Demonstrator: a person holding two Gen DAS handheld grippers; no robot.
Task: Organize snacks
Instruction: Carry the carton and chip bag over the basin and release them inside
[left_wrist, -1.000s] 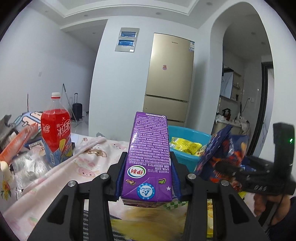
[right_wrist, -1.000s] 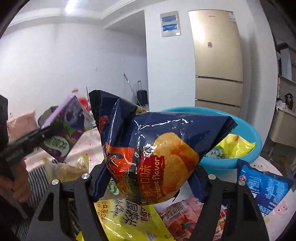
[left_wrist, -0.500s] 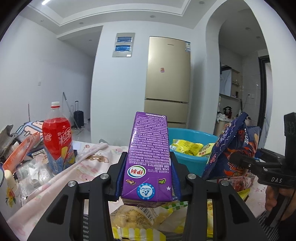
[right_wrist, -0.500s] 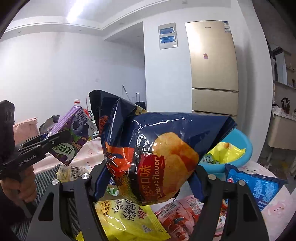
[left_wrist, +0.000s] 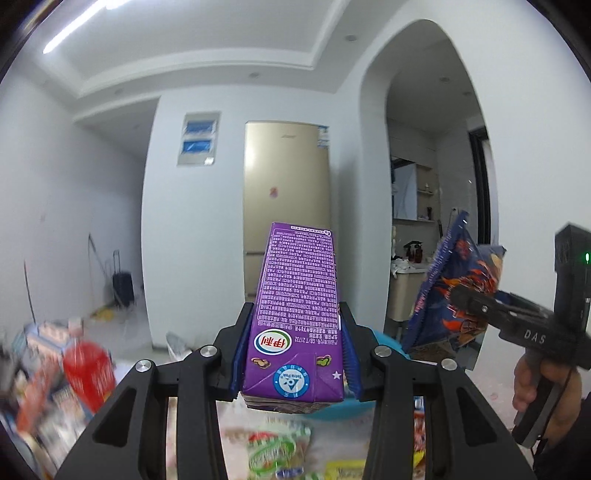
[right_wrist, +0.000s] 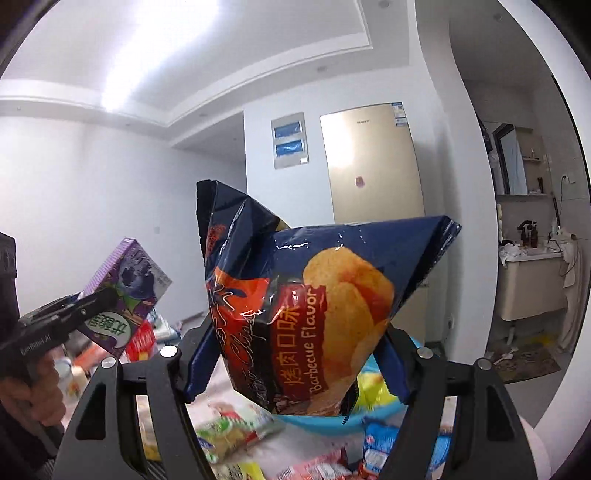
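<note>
My left gripper (left_wrist: 293, 360) is shut on a purple drink carton (left_wrist: 297, 310), held upright and raised high. The carton also shows in the right wrist view (right_wrist: 127, 295), in the left gripper (right_wrist: 96, 306). My right gripper (right_wrist: 291, 350) is shut on a dark blue barbecue chip bag (right_wrist: 314, 291), also lifted; the bag (left_wrist: 458, 291) and the right gripper (left_wrist: 480, 306) show at the right of the left wrist view. The blue basin (right_wrist: 332, 417) lies below the bag, mostly hidden; its rim (left_wrist: 388, 343) peeks out behind the carton.
Loose snack packets (left_wrist: 277, 450) lie on the table below, blurred. A red drink bottle (left_wrist: 88, 373) and clutter stand at the left. More packets (right_wrist: 321, 469) lie in front of the basin. A fridge (left_wrist: 286, 206) stands against the far wall.
Both grippers have risen and tilted upward with their loads; the table, bottle and basin have dropped low in both views. Grips unchanged.
</note>
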